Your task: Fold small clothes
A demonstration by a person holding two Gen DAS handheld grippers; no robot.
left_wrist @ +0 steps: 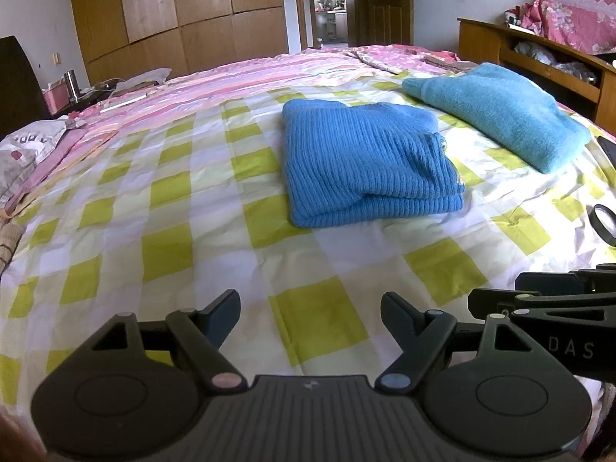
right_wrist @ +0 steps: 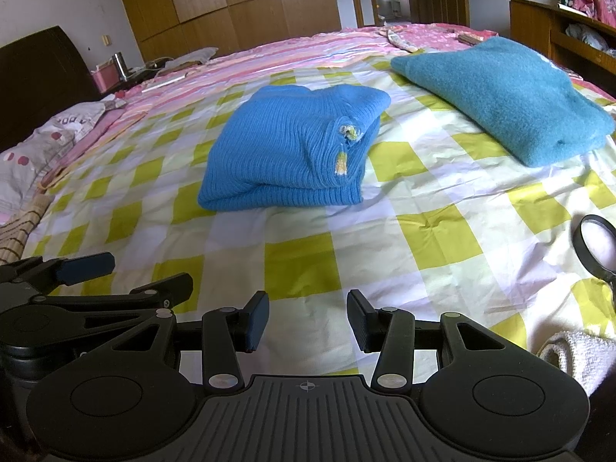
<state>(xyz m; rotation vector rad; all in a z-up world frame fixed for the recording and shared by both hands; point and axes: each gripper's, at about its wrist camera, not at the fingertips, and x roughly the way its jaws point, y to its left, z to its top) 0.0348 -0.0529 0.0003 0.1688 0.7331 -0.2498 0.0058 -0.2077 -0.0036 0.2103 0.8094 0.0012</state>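
Note:
A bright blue ribbed knit sweater (left_wrist: 365, 161) lies folded on the checked bedsheet (left_wrist: 184, 208); it also shows in the right wrist view (right_wrist: 292, 146). A teal fleece garment (left_wrist: 500, 111) lies folded behind it to the right, also seen in the right wrist view (right_wrist: 504, 96). My left gripper (left_wrist: 310, 313) is open and empty, low over the sheet, well short of the sweater. My right gripper (right_wrist: 308, 321) is open and empty, beside the left one. Each gripper shows in the other's view, the right one (left_wrist: 539, 300) and the left one (right_wrist: 127, 273).
A black magnifying glass (right_wrist: 595, 248) lies on the sheet at the right. A white towel (right_wrist: 577, 354) is at the near right. A pink striped cover (left_wrist: 238, 73) and pillows lie behind. A wooden shelf unit (left_wrist: 539, 57) stands at the right; wardrobe and doorway at the back.

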